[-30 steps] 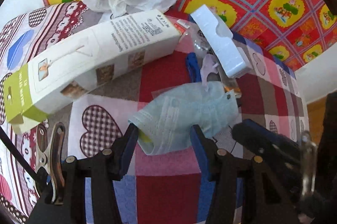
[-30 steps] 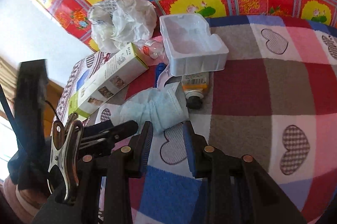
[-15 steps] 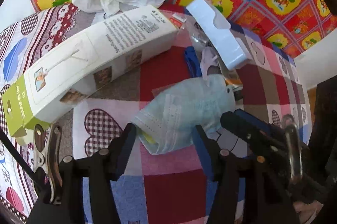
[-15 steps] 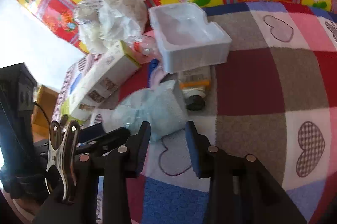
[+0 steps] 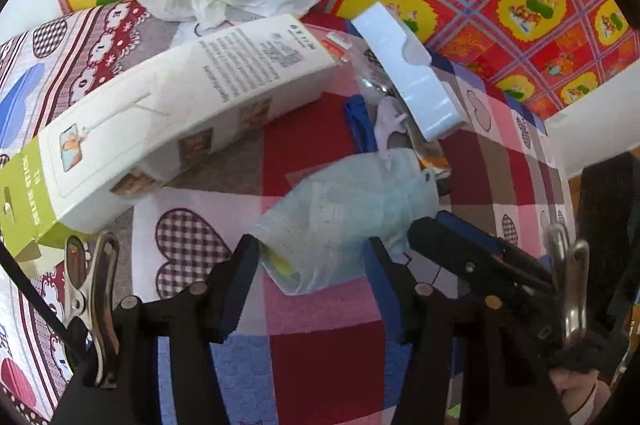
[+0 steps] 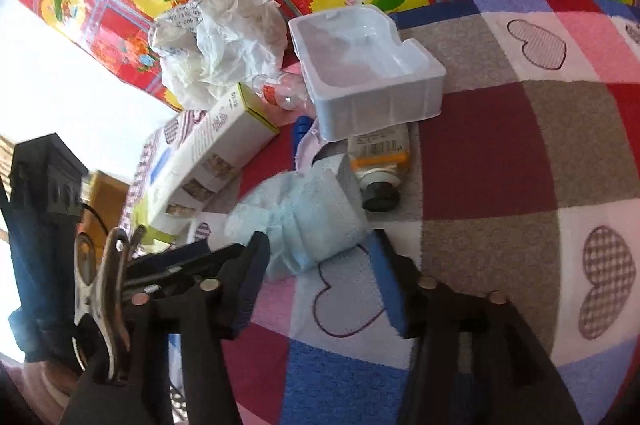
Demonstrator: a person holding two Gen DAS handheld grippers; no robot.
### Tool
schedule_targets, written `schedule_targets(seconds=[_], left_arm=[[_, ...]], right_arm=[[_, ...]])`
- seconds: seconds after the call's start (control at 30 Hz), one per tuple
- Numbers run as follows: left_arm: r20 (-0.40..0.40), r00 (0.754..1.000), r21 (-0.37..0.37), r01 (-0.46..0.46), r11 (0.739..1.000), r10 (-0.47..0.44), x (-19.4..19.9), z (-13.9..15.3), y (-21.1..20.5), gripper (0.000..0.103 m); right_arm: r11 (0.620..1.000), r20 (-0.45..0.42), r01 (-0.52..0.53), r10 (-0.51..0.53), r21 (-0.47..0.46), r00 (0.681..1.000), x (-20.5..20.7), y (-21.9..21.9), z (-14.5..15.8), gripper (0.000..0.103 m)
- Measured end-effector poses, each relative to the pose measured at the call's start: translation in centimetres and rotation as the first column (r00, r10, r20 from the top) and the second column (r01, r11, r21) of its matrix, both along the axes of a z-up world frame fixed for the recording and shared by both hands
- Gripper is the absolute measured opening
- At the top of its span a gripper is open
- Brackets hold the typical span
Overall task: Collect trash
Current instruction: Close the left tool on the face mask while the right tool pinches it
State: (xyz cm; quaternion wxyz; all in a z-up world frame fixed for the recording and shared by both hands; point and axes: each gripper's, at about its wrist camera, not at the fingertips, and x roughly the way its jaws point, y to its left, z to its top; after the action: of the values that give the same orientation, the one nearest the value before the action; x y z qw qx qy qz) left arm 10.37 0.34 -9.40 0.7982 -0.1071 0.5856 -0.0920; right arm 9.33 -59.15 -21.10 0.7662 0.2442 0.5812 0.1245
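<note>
Two grippers flank a crumpled blue mask (image 5: 352,213) on a checked cloth (image 6: 500,145) | left gripper (image 5: 312,265) closing, mask's edge between its jaws, no pinch seen | right gripper (image 6: 320,257) opening, spread beside mask | box (image 5: 168,121), white tray (image 6: 368,73), tube (image 6: 380,161) just beyond

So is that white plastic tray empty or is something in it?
Empty: the right wrist view looks into the white plastic tray, showing only its bare moulded hollow.
</note>
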Motion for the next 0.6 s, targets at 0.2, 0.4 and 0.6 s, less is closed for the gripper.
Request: schedule_targets(seconds=[0.2,0.4,0.6], left_arm=[[0.008,1.000,0.006,-0.005,1.000,0.005,0.3,-0.1,0.0,0.046],[0.025,1.000,0.015,0.002,1.000,-0.002,-0.2,0.0,0.4,0.041],[0.032,0.999,-0.004,0.009,1.000,-0.009,-0.1,0.1,0.9,0.029]], right_arm=[[0.999,-0.036,-0.027,0.025,-0.033,0.999,1.0,0.6,0.2,0.053],[0.999,-0.024,-0.018,0.017,-0.050,1.000,1.6,1.0,0.1,0.053],[0.998,-0.030,-0.052,0.051,-0.021,0.998,2.1,2.4,-0.5,0.024]])
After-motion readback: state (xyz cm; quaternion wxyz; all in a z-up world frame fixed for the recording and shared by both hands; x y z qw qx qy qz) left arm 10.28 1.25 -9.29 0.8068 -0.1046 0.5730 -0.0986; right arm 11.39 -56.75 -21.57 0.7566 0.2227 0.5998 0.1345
